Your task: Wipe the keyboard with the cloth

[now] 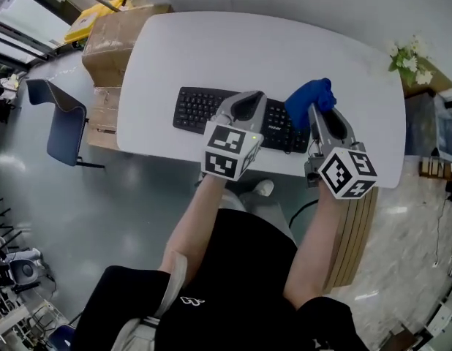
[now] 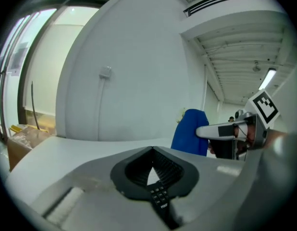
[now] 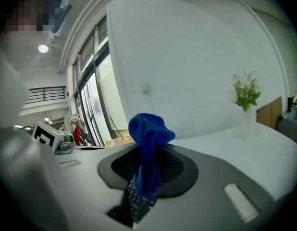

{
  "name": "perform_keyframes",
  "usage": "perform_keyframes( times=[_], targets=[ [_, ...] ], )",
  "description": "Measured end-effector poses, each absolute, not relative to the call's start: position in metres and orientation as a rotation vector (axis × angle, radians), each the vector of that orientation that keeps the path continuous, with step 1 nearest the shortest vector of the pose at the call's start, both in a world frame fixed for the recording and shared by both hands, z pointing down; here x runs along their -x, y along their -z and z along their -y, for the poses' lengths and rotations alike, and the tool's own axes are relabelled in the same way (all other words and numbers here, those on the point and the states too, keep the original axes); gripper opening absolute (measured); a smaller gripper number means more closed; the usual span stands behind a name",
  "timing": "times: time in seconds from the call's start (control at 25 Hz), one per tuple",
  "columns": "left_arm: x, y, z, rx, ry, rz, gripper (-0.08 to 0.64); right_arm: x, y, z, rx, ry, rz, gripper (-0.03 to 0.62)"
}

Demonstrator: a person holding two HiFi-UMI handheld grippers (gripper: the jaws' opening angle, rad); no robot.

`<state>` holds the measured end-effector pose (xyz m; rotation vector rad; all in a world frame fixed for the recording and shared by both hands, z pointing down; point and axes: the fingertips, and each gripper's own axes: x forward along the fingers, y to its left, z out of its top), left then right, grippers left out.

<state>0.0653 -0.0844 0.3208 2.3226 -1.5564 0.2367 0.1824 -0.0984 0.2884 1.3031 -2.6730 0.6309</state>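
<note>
The right gripper (image 1: pixel 319 114) has its jaws pinching the bunched blue cloth (image 1: pixel 309 99) above the right end of the black keyboard (image 1: pixel 200 108). The left gripper (image 1: pixel 244 109), jaws pressed together and empty, hovers over the keyboard's middle. Wiping looks barely begun.

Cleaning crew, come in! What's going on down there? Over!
Left hand-held gripper shut, empty, over the keyboard middle. Right hand-held gripper shut on the blue cloth, by the keyboard's right end. Nothing else on the keys. Over.
</note>
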Motion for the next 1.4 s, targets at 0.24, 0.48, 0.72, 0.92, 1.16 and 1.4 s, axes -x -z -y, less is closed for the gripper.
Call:
perform_keyframes(
  times=[0.24, 0.48, 0.72, 0.92, 1.16, 1.4],
  targets=[
    [-0.002, -0.250, 0.084, -2.353, -0.102, 1.721, -0.002, -0.127, -0.221, 0.103, -1.306, -0.398, 2.794, 0.089],
    [0.044, -0.184, 0.085, -2.391, 0.027, 1.878, -0.002, -0.086, -0.167, 0.105, -1.323, -0.187, 2.878, 0.089],
    [0.067, -0.149, 0.089, -2.430, 0.101, 1.941, -0.002, -0.059, -0.142, 0.110, -1.322, -0.108, 2.912, 0.087],
    [0.081, -0.141, 0.095, -2.442, 0.126, 1.936, -0.002, -0.045, -0.132, 0.114, -1.339, -0.047, 2.903, 0.087],
    [0.089, -0.133, 0.098, -2.470, 0.164, 1.934, -0.002, -0.036, -0.124, 0.116, -1.353, -0.004, 2.905, 0.087],
    [0.105, -0.126, 0.094, -2.461, 0.185, 1.944, -0.002, -0.021, -0.119, 0.114, -1.345, 0.017, 2.910, 0.087]
  ],
)
